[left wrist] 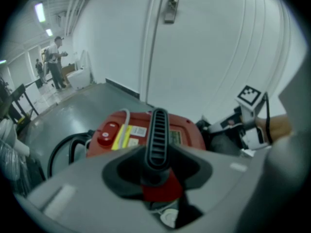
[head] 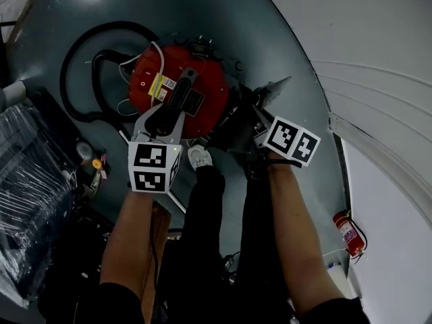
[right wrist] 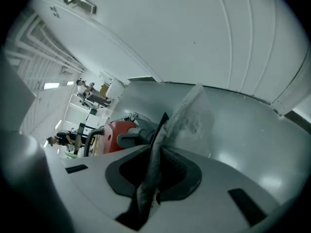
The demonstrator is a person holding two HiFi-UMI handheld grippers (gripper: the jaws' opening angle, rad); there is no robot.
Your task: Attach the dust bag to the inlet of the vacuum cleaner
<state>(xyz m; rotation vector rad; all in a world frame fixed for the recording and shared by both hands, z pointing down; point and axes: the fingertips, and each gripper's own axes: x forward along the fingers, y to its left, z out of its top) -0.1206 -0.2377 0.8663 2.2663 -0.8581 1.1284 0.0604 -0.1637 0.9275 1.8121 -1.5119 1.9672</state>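
The grey floor [head: 67, 19] runs up to a white door [head: 378, 46], and on it sits the red vacuum [head: 209, 86] with its black hose [head: 65, 73] looped on the far side from the door. The bag [right wrist: 192, 115], pale and limp, is off the floor on the door side of the vacuum, close against its flank. It is pinched at its lower end and rises from there up and away, almost edge-on to the hand that holds it. The left gripper [left wrist: 156, 171] is clamped across the ribbed black handle [left wrist: 158, 130] on top of the vacuum. Its jaws stand fairly wide because the handle fills them, and I take it to be steadying the machine. The right gripper [right wrist: 154, 171] is closed narrow on a fold of the bag, dark cloth bunched between its pads. The inlet [right wrist: 132, 136] is a short dark tube sticking out of the red body. Seen from the right gripper it lies just beyond the jaws and to their left, its axis pointing roughly towards the bag. So the right hand is the nearer one, and I'd judge the bag must swing left and turn its mouth onto that tube. I can't make out where the mouth is.
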